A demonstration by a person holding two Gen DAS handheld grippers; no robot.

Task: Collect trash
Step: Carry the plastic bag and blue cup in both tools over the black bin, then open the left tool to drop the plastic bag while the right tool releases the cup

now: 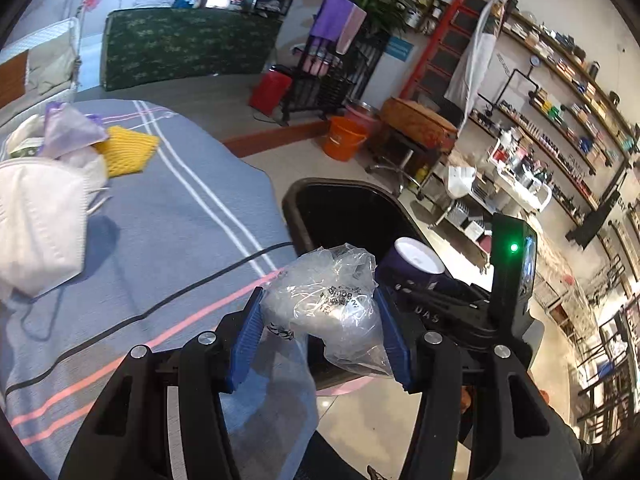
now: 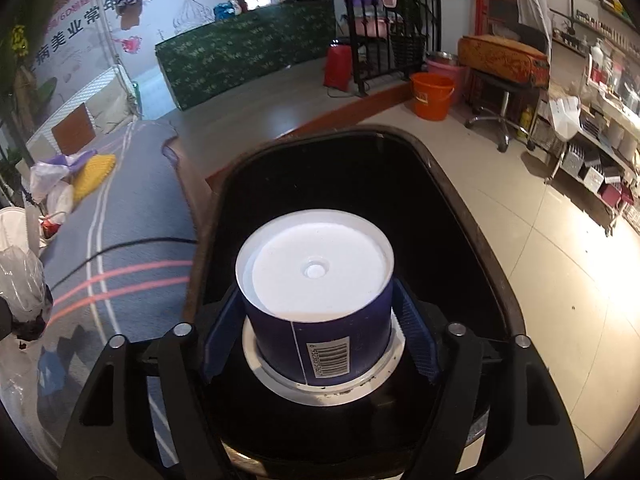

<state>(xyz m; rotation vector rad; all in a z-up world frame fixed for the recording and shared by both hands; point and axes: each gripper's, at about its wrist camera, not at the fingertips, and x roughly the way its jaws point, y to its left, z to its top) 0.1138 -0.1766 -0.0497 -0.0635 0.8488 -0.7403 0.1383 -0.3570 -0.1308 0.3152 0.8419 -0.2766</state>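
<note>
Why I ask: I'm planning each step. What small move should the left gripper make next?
Probably carry the left gripper forward over the bin: it is shut on a crumpled plastic bag that hangs above the table edge, just short of the bin's open mouth.

Left claw (image 1: 318,322) clamped shut; right claw (image 2: 318,326) spread wide, both angled downward.

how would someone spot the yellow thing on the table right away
Start at the table's blue-grey striped cloth and go to its far end, away from the black bin. In the trash pile there, beside a white face mask, the yellow ribbed foam net is the only bright yellow item.
</note>
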